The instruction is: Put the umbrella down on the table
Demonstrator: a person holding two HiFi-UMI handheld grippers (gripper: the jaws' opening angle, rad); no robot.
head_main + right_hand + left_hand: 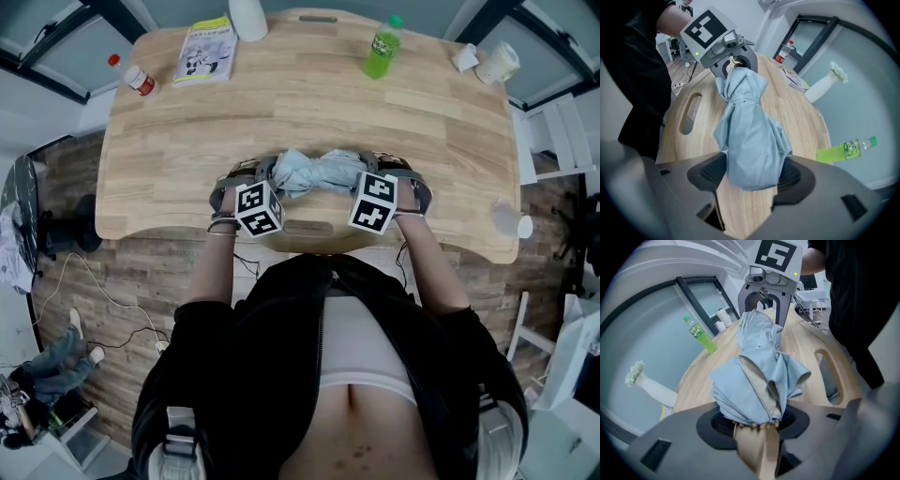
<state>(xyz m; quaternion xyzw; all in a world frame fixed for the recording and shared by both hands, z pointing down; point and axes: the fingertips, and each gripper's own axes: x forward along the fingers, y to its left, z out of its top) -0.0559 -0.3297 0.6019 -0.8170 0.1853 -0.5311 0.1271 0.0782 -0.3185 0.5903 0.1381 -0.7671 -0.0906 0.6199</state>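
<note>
Black jacket (234, 375), white top (361, 347); grey left tongs (757, 420), right tongs (752, 171), black-and-white marker cubes (259, 208).

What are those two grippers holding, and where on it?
A folded light-blue umbrella, one end in each: the left gripper clamps the end with the beaded rib tips, the right gripper the bunched fabric at the other end.

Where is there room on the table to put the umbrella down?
The wide bare middle of the table, between the book and green bottle at the back and the umbrella, is free. Its right end too. The back edge is crowded.
</note>
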